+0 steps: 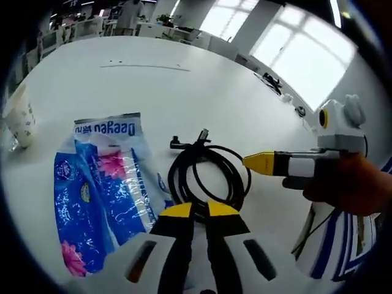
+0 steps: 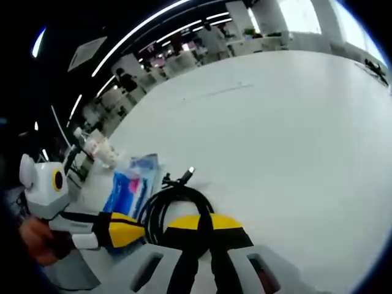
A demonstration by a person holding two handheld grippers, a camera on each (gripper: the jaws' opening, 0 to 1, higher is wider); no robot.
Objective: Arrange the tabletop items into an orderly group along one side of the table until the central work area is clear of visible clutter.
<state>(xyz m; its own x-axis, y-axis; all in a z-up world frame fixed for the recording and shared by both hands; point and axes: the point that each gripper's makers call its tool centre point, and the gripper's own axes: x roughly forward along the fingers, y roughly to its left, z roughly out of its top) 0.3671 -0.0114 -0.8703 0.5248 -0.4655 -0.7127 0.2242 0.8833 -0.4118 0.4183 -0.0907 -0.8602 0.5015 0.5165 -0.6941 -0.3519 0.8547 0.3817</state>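
Where the left gripper (image 1: 199,211) rises at the near edge of its view, its yellow-tipped fingers stand nearly together with a thin gap, gripping nothing, just short of the coiled black cable (image 1: 208,171) on the white tabletop (image 1: 184,92). Beside the cable lies a blue tissue pack (image 1: 101,190). From the right, the right gripper (image 1: 260,162) reaches over the coil; in its own view its fingers (image 2: 184,222) look closed over the cable, though a grip cannot be confirmed. Farther left stands a paper cup (image 1: 19,119).
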